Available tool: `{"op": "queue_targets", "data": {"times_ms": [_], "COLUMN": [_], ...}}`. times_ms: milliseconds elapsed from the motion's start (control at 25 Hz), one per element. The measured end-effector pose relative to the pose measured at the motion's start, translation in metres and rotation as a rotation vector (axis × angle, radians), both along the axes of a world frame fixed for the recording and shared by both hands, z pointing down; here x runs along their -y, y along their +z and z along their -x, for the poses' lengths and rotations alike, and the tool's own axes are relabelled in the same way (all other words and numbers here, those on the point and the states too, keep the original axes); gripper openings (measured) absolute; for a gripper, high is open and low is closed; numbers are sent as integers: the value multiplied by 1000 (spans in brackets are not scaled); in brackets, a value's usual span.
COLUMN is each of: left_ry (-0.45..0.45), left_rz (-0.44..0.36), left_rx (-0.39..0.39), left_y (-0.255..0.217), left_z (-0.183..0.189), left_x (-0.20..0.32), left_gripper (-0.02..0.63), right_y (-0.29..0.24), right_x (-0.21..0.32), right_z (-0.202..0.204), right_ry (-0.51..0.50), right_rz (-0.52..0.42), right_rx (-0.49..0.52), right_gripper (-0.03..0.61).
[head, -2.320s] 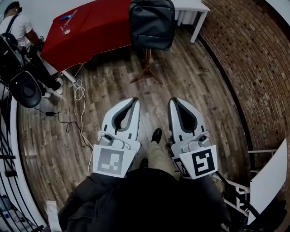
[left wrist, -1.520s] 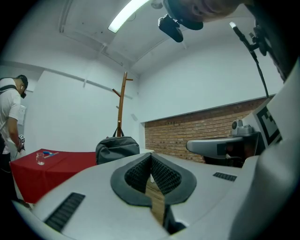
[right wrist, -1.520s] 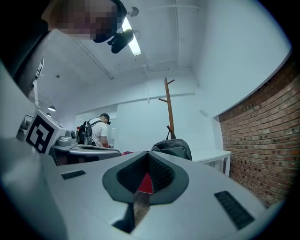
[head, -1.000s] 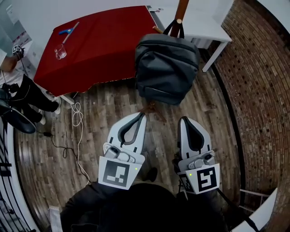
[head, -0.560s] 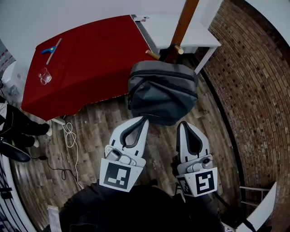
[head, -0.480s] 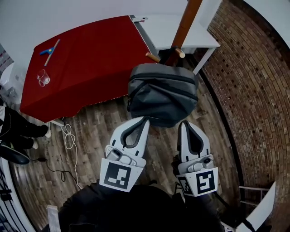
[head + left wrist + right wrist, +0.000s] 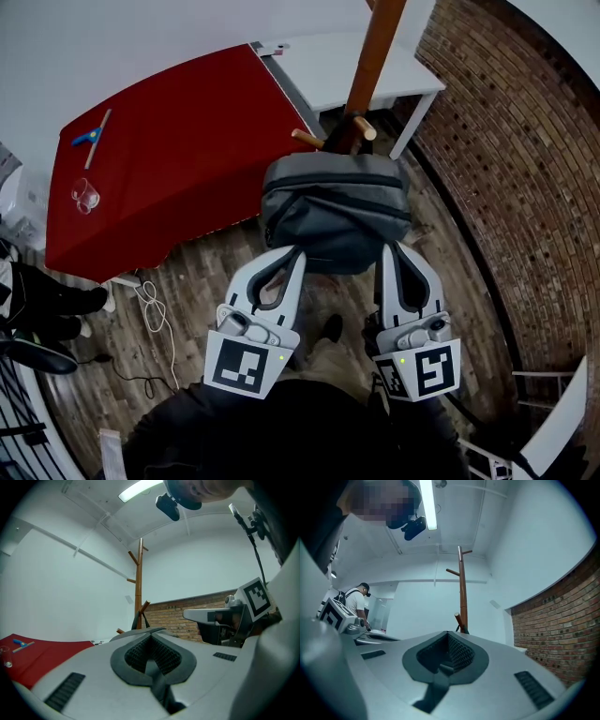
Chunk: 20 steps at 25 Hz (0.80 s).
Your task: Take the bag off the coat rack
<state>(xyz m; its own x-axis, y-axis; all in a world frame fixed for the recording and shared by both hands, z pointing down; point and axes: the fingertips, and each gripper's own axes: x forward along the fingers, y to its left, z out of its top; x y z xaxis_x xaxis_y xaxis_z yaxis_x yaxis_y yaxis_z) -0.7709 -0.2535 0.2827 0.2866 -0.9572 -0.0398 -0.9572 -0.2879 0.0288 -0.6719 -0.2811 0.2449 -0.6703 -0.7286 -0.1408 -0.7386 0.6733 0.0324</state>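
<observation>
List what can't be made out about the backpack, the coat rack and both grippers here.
- Head view: the coat rack has its top cut off by the upper edge, and its base is hidden under the backpack.
- Head view: whether the left gripper or the right gripper touches the backpack. Their tips overlap its lower edge.
- Gripper views: the backpack's body, hidden behind each gripper's own shut jaws.
- How the handle hooks on: too small.

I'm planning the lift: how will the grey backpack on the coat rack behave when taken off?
The backpack looks soft-sided yet padded, so it will probably sag slightly rather than collapse. It hangs by its top straps from the coat rack, so it may swing once lifted. Its bulging body hints at some weight.
</observation>
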Motion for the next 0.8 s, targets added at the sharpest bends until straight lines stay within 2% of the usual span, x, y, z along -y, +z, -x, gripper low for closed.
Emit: {"op": "queue_targets", "data": {"times_ms": [360,800], "left_ry": [-53,-70], "left_rz": [-17,-19], "left_rx": [12,16], "left_y": [-12,-29], "left_z": [0,9], "left_x": [39,101], "left_gripper": [9,9], "right_y": [-16,-20], "right_x": [43,104], "right_z": [-10,3], "right_ry": [-31,-102], "right_rz": [-63,-55], "right_rx": [16,-7], "right_gripper": [-3,-3]}}
